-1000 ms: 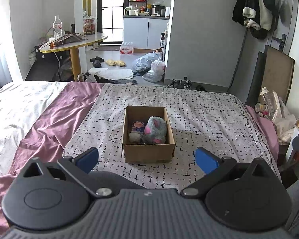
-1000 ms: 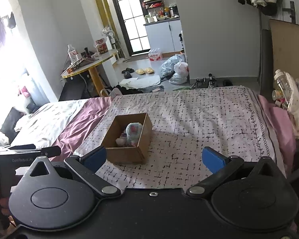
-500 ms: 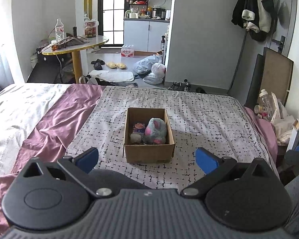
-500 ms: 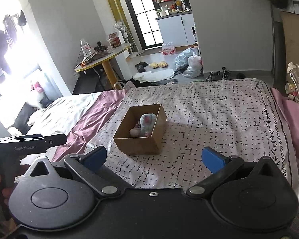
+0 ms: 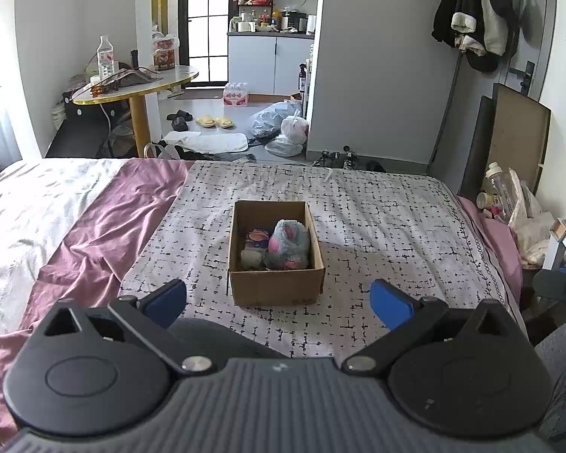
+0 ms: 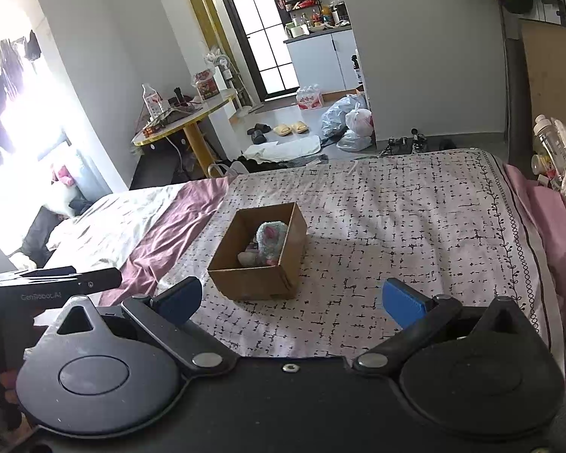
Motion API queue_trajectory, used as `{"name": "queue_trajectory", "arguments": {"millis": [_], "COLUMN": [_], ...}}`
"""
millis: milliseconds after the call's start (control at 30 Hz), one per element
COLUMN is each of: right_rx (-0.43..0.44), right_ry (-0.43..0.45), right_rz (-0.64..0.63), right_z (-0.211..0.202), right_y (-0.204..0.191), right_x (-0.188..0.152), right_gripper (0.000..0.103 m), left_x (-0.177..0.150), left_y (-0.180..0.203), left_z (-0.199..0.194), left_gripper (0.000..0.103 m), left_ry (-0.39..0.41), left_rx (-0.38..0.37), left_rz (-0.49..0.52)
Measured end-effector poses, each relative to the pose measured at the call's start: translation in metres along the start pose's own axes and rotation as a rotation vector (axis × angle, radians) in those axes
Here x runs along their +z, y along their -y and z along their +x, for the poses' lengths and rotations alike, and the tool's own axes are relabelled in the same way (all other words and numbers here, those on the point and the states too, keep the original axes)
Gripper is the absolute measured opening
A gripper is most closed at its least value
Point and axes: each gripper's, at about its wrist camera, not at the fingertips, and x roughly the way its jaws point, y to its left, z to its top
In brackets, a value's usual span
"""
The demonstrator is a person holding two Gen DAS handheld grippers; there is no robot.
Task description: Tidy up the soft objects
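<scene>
Box: one open brown cardboard box (image 5: 276, 253) on patterned bedspread (image 5: 381, 222).
Contents: one grey-pink plush toy (image 5: 287, 244), two smaller soft items beside it.
Left gripper (image 5: 278, 304): wide, empty, near box.
Right gripper (image 6: 291, 302): wide, empty, near box.

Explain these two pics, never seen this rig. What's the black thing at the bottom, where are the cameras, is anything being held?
No robot arm here: a person holds a two-finger gripper in each hand, and each gripper carries a fisheye camera that looks forward along its fingers. The black body with blue pads at the bottom of each picture is that gripper. One view shows the left gripper, the other the right gripper. Both are open and hold nothing. Ahead, on the patterned bedspread, stands an open cardboard box. Inside are a grey-and-pink plush toy and a few smaller soft items I can't identify. Neither gripper touches the box.
</scene>
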Motion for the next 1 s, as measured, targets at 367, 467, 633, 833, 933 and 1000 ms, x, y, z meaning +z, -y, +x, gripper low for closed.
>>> {"name": "queue_trajectory", "arguments": {"millis": [367, 467, 633, 833, 933, 1000], "right_rx": [-0.012, -0.011, -0.012, -0.014, -0.01, -0.012], "right_ry": [0.001, 0.0, -0.003, -0.005, -0.011, -0.014], "right_rz": [0.001, 0.003, 0.007, 0.001, 0.002, -0.004], "right_z": [0.0008, 0.0006, 0.0016, 0.0024, 0.002, 0.0022], "right_y": [0.0009, 0.0018, 0.0016, 0.0016, 0.0011, 0.0003], "right_x": [0.0004, 0.0005, 0.0006, 0.0004, 0.0002, 0.0002], "right_gripper": [0.103, 0.103, 0.103, 0.103, 0.103, 0.103], "left_x": [-0.0014, -0.0013, -0.0004, 0.0016, 0.002, 0.0017], "left_y": [-0.0004, -0.0005, -0.0006, -0.0025, -0.0029, -0.0035], "left_z": [0.0011, 0.0015, 0.0012, 0.0006, 0.0021, 0.0029], "left_gripper": [0.103, 0.103, 0.103, 0.103, 0.103, 0.103], "left_ry": [-0.003, -0.003, -0.003, -0.002, -0.008, -0.011], "left_rx": [-0.005, -0.005, -0.009, -0.008, -0.005, -0.009], "left_rz": [-0.002, -0.001, -0.002, -0.007, -0.012, -0.013]}}
